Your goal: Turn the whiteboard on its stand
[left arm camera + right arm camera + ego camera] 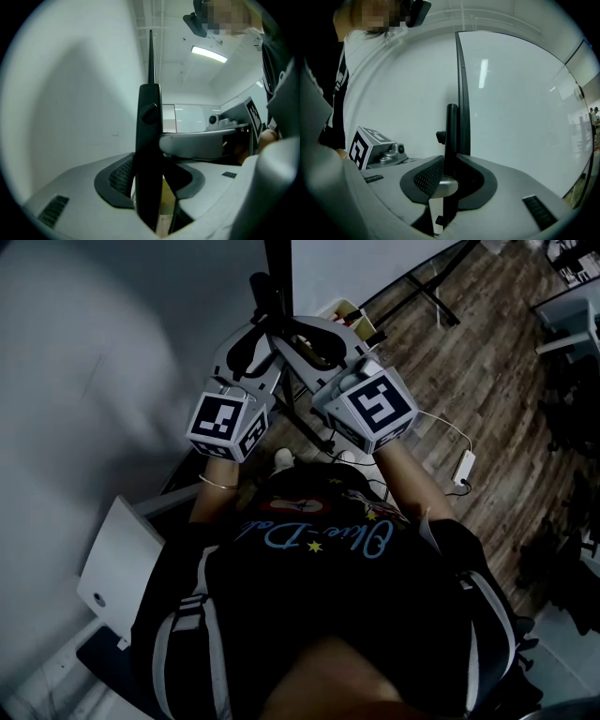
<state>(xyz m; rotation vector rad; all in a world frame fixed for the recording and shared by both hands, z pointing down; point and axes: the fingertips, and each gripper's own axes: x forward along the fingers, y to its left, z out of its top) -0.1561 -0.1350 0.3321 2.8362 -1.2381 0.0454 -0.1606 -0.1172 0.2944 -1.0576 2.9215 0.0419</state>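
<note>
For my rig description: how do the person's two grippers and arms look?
The left gripper and the right gripper have pale grey bodies and dark, textured pads. The left marker cube and the right marker cube show black-and-white squares. A thin white cable leaves the right gripper. The person wears a black top with pale blue script, and a thin bracelet on the left wrist.

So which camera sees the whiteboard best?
The right gripper view: the whiteboard fills its right half, shiny face showing. The left gripper view shows only its thin edge above the stand post; the head view just a pale strip at the top.
</note>
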